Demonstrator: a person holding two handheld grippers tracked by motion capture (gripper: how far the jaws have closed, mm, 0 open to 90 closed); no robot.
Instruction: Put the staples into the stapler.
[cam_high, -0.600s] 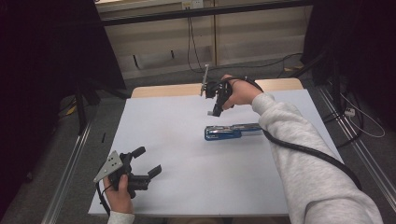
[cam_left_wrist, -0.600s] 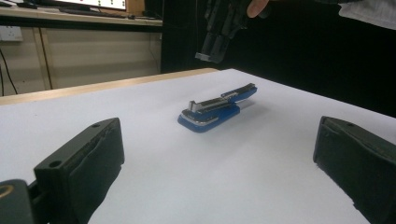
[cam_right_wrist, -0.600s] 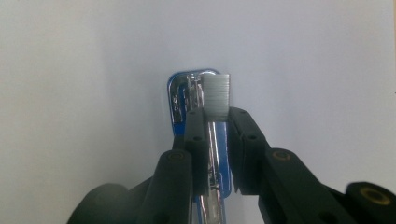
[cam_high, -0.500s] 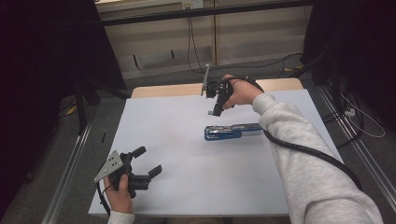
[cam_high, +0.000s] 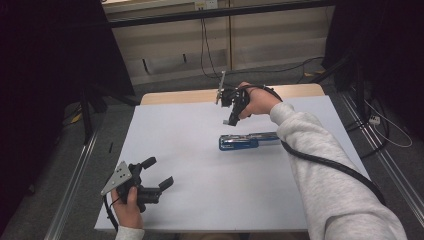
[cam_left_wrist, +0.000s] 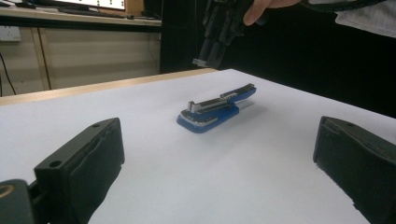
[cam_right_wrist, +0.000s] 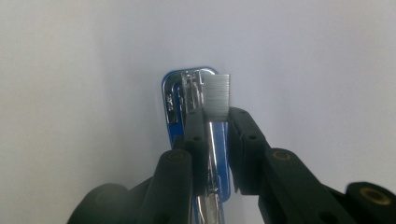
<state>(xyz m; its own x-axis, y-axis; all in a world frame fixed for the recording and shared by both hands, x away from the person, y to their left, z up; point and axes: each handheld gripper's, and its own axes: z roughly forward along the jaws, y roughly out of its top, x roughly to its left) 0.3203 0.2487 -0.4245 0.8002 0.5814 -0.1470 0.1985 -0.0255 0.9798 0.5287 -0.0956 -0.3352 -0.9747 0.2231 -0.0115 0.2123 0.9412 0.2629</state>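
A blue stapler (cam_high: 247, 141) lies flat on the white table (cam_high: 190, 130), right of centre, with its metal staple channel showing (cam_right_wrist: 175, 100). My right gripper (cam_high: 231, 119) hangs just beyond it, pointing down, shut on a short silvery strip of staples (cam_right_wrist: 217, 93) that sticks out past the fingertips above the stapler's blue end. My left gripper (cam_high: 159, 172) rests low at the near left corner. It is open wide, with nothing between its pads (cam_left_wrist: 88, 158), and faces the stapler (cam_left_wrist: 215, 109) across bare tabletop. The right gripper hangs above the stapler in the left gripper view (cam_left_wrist: 219, 32).
A wooden strip (cam_high: 180, 96) runs along the table's far edge. Metal rails (cam_high: 75, 190) flank both sides. Cables (cam_high: 385, 125) lie on the floor to the right. A black cable (cam_high: 330, 165) trails from the right gripper along the grey sleeve.
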